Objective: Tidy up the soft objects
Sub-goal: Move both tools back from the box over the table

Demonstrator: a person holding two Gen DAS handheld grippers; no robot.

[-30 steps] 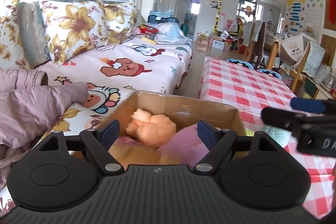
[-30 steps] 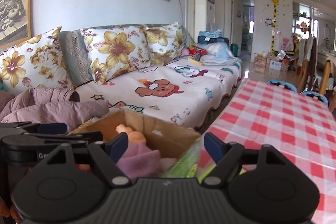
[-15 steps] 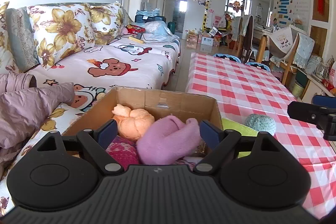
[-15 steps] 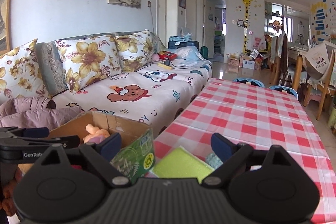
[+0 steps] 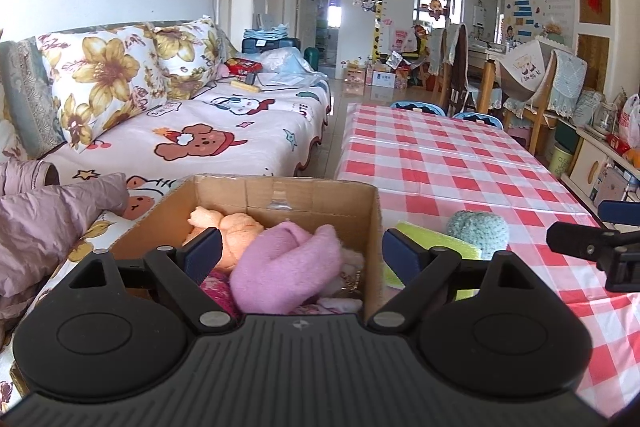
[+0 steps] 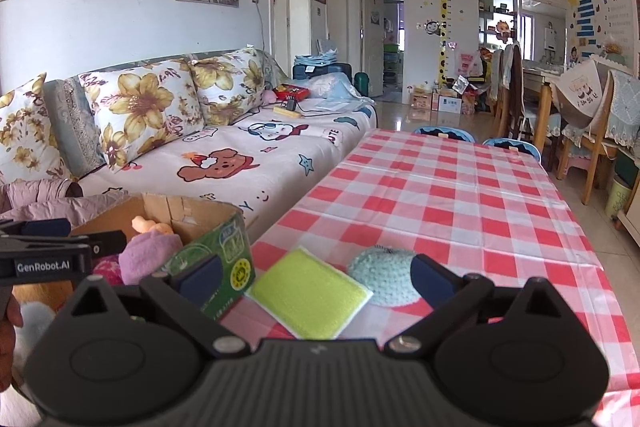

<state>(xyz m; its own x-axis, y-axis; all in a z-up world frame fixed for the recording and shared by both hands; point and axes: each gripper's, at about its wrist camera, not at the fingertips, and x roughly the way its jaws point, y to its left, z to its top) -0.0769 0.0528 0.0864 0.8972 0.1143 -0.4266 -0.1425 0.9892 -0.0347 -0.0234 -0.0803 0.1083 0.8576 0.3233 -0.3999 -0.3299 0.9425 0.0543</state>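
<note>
A cardboard box [image 5: 312,197] [image 6: 192,213] stands at the near left corner of the checked table. Inside lie an orange plush toy [image 5: 234,227] [image 6: 150,225] and a pink soft item [image 5: 288,265] [image 6: 148,253]. My left gripper [image 5: 292,251] hovers open over the box, holding nothing. On the cloth right of the box lie a yellow-green sponge pad [image 6: 308,293] [image 5: 434,239] and a teal crocheted ball [image 6: 382,277] [image 5: 476,229]. My right gripper [image 6: 316,275] hangs above the pad, its jaws opening wide, with nothing gripped between them.
The red-and-white checked table [image 6: 448,195] stretches away ahead. A sofa [image 6: 240,163] with floral cushions runs along the left, and a mauve jacket [image 5: 48,219] lies on it beside the box. Chairs [image 6: 516,95] stand at the far right.
My right gripper swung right from over the box to above the sponge pad, its jaws spreading. The pink item now lies in the box. My left gripper shifted slightly rightward.
</note>
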